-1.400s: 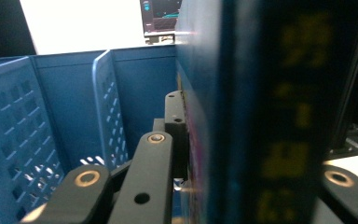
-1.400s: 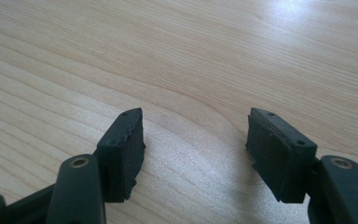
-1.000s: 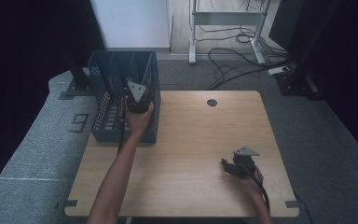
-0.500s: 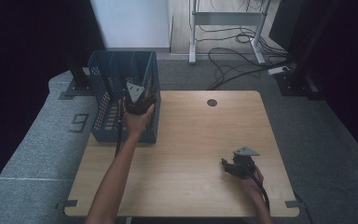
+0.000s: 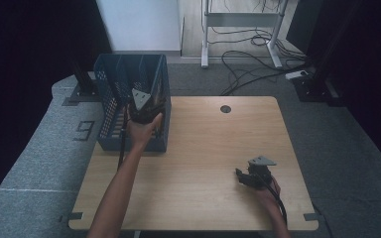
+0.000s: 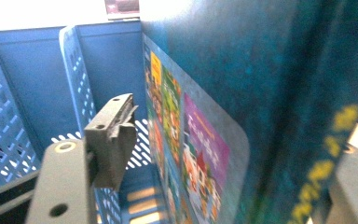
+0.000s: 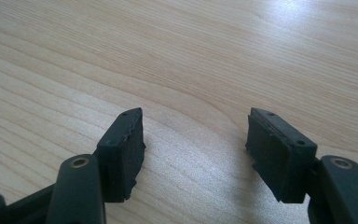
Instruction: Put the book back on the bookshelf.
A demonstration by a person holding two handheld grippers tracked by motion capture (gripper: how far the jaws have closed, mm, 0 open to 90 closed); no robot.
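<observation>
Blurring at right edge of left gripper view: dark teal book w/ colourful cover (image 6: 200,154), standing upright inside blue perforated plastic crate (image 5: 113,99), right pad hidden behind it. Left gripper (image 5: 141,101) jaws just opening, pads off book. Right gripper (image 7: 196,154) resting w/ jaws apart, nothing between, over light wooden table (image 5: 203,148), well apart from crate.

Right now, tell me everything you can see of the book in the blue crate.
The book stands roughly upright in the blue plastic crate, leaning slightly. Its glossy cover is teal with colourful cartoon panels, one purple, and rounded corners. It sits between the left gripper jaws, which have just been opening; the visible pad is clear of the cover.
</observation>
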